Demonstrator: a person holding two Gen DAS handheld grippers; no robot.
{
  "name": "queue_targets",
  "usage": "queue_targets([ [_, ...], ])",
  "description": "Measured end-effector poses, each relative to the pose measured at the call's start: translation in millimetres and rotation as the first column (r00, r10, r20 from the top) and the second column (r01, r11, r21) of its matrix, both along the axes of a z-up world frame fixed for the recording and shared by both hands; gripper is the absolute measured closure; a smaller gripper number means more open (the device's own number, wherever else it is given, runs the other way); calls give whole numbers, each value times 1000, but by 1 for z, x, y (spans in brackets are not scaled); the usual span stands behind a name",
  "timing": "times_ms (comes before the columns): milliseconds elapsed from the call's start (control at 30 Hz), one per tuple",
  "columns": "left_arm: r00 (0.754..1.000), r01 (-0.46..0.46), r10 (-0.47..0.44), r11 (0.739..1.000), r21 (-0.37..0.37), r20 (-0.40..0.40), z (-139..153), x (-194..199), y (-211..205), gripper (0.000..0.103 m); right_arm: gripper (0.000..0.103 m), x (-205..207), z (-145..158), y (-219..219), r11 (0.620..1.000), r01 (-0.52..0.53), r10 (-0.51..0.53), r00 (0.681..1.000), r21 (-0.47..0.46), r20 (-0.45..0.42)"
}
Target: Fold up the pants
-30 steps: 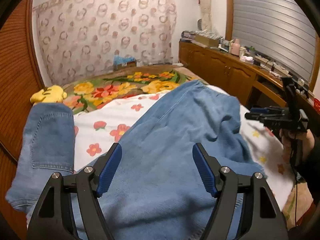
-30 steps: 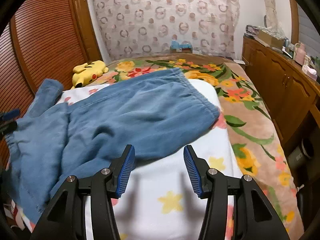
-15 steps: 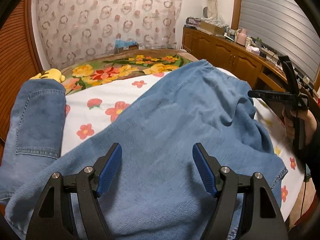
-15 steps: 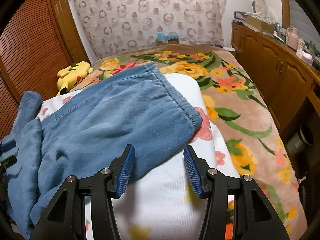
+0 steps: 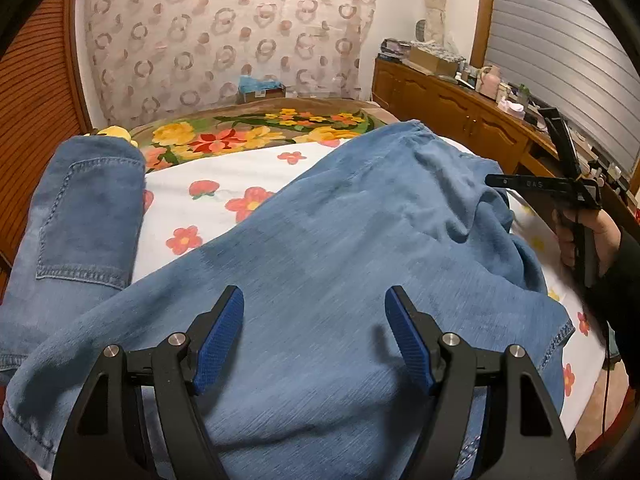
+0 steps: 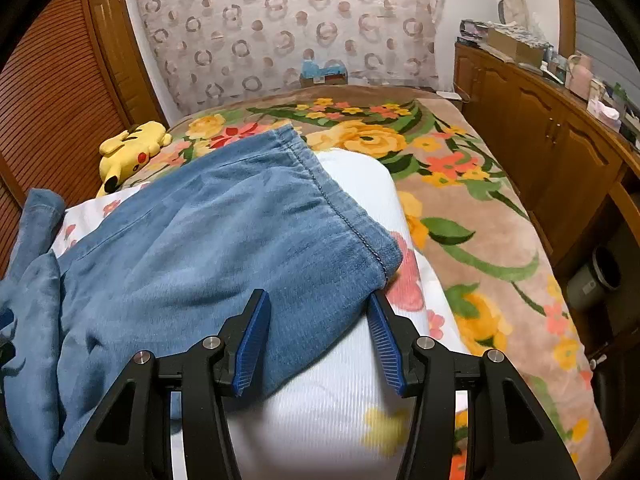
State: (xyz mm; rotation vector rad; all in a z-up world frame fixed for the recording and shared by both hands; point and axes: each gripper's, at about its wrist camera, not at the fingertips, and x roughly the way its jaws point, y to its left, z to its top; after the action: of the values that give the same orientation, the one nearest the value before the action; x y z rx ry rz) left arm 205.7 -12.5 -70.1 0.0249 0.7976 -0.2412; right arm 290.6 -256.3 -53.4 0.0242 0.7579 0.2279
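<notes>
The pants lie rumpled and unfolded on the bed, filling both frames' centres, so judging by this folding has barely begun: both the left hand-held gripper and the right hand-held gripper hover spread, the right at a hem.

You're in a home bedroom: bed with floral blanket, yellow plush toy far left, patterned curtain, cluttered wooden cabinets right.
</notes>
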Motion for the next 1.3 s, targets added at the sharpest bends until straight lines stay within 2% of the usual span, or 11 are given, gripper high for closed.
queue_targets([
  [100, 1000, -11, 11, 1000, 1, 4, 2, -3, 3, 29, 92, 0, 1, 2, 1000, -4, 4, 1000, -23, 8],
  [167, 1000, -14, 13, 1000, 6, 14, 5, -8, 5, 29, 99, -3, 6, 0, 1000, -23, 23, 1000, 2, 15],
  [500, 996, -36, 36, 999, 0, 81, 27, -40, 24, 29, 101, -69, 66, 15, 982, -171, 155, 971, 79, 180],
  [667, 993, -55, 56, 998, -7, 109, 36, -56, 39, 29, 101, -113, 97, 39, 960, -273, 247, 933, 68, 260],
  [833, 987, -77, 78, 997, -14, 138, 48, -72, 56, 29, 101, -156, 122, 67, 921, -384, 351, 885, 56, 307],
  [1000, 980, -104, 104, 995, -14, 172, 59, -90, 73, 29, 101, -195, 134, 86, 874, -485, 449, 829, 29, 335],
  [1167, 971, -144, 143, 990, -11, 190, 66, -101, 92, 29, 101, -221, 134, 101, 806, -592, 554, 766, 20, 325],
  [1233, 968, -161, 161, 987, -16, 192, 67, -103, 100, 29, 101, -225, 127, 109, 787, -617, 586, 751, 9, 302],
  [1300, 967, -170, 171, 985, -20, 191, 66, -104, 105, 29, 101, -225, 117, 112, 784, -621, 603, 750, -27, 273],
])
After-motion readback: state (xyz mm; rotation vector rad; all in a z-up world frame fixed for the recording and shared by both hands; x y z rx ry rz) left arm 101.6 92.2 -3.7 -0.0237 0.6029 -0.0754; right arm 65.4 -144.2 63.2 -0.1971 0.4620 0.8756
